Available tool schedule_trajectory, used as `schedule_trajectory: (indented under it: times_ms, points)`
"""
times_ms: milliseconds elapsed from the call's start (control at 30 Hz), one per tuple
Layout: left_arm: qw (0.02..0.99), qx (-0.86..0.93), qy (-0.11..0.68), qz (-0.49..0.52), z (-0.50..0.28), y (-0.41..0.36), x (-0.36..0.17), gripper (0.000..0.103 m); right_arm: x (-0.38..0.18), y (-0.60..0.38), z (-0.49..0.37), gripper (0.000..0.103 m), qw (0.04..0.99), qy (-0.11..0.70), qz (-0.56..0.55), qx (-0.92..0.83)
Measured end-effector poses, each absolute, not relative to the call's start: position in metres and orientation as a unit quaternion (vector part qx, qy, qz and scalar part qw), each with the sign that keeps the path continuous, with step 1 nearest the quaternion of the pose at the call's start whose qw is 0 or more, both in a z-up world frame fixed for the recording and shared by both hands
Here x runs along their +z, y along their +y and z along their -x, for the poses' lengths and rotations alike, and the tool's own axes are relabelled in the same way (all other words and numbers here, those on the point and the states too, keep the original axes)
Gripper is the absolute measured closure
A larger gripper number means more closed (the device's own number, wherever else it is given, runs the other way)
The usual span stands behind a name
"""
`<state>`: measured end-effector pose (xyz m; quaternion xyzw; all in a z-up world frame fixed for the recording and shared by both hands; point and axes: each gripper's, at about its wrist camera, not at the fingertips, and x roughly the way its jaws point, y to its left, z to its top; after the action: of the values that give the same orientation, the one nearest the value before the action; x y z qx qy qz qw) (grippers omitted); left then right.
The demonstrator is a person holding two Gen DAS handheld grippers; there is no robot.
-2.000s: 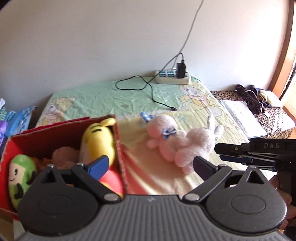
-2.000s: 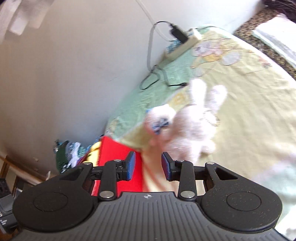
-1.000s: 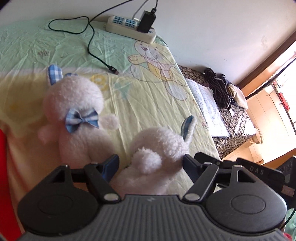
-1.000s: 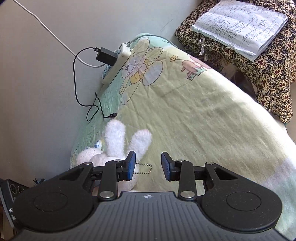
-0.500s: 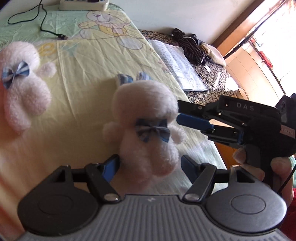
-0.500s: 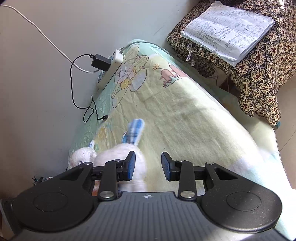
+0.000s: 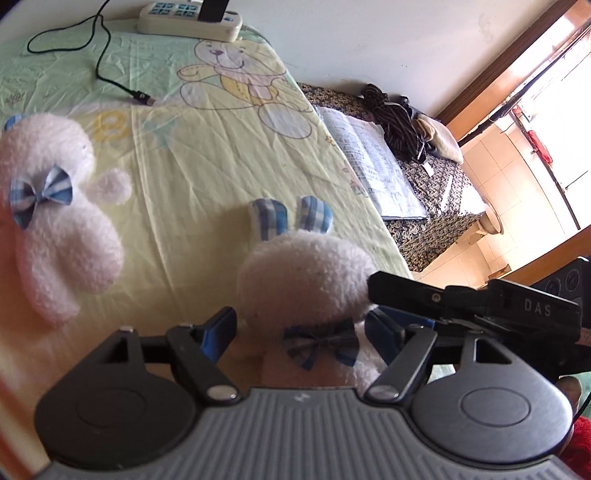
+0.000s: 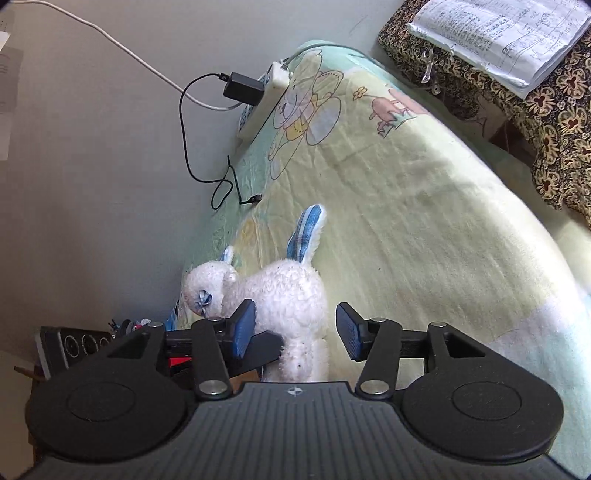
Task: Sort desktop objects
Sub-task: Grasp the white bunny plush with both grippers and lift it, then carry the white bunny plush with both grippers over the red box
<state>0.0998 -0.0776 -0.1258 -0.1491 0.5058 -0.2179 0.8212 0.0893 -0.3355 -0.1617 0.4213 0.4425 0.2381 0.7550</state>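
Note:
A white plush rabbit (image 7: 306, 280) with checked blue ears and a blue bow lies face up on the yellow-green cloth (image 7: 207, 177). My left gripper (image 7: 301, 330) is open, its fingers either side of the rabbit's neck and body. My right gripper (image 7: 376, 299) comes in from the right, its tips at the rabbit's head. In the right wrist view the same rabbit (image 8: 291, 291) lies between the open right gripper's (image 8: 295, 328) fingers, with a left gripper finger (image 8: 266, 345) against its side. A second, matching rabbit (image 7: 59, 221) lies to the left.
A white power strip (image 7: 188, 18) with a black charger and a loose black cable (image 7: 107, 62) sits at the far edge by the wall. Beyond the table's right edge, papers (image 7: 373, 162) lie on a patterned surface. A sliver of red box (image 8: 179, 360) shows behind the right gripper.
The right gripper's fingers have spread apart and now straddle the rabbit. The left gripper has closed in on the rabbit, which earlier lay tail up and now lies face up.

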Motion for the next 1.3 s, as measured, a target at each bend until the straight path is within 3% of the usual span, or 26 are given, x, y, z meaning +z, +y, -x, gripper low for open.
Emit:
schedule_trajectory:
  times_ms: [133,200,233,567,933,1300]
  points:
    - [0.824,-0.218,0.505,0.14,-0.1,-0.081,-0.127,0.03,-0.17,-0.327,-0.095,0.041,0.737,0.454,-0.433,0.252]
    - [0.824,-0.217,0.504,0.14,-0.099,-0.081,-0.126,0.031,-0.173,-0.327,-0.096,0.046,0.725,0.454,-0.447,0.261]
    - [0.824,-0.216,0.504,0.14,-0.099,-0.079,-0.126,0.033,-0.174,-0.326,-0.097,0.054,0.717,0.454,-0.457,0.268]
    - [0.83,-0.214,0.501,0.12,-0.057,-0.072,-0.106,0.034,-0.155,-0.318,-0.062,0.057,0.705,0.467,-0.445,0.295]
    - [0.869,-0.191,0.444,0.102,0.026,-0.047,-0.041,0.035,-0.091,-0.291,-0.016,0.057,0.704,0.457,-0.386,0.383]
    - [0.922,-0.126,0.351,0.104,0.082,0.038,0.024,0.034,-0.019,-0.203,-0.004,0.057,0.699,0.415,-0.318,0.489]
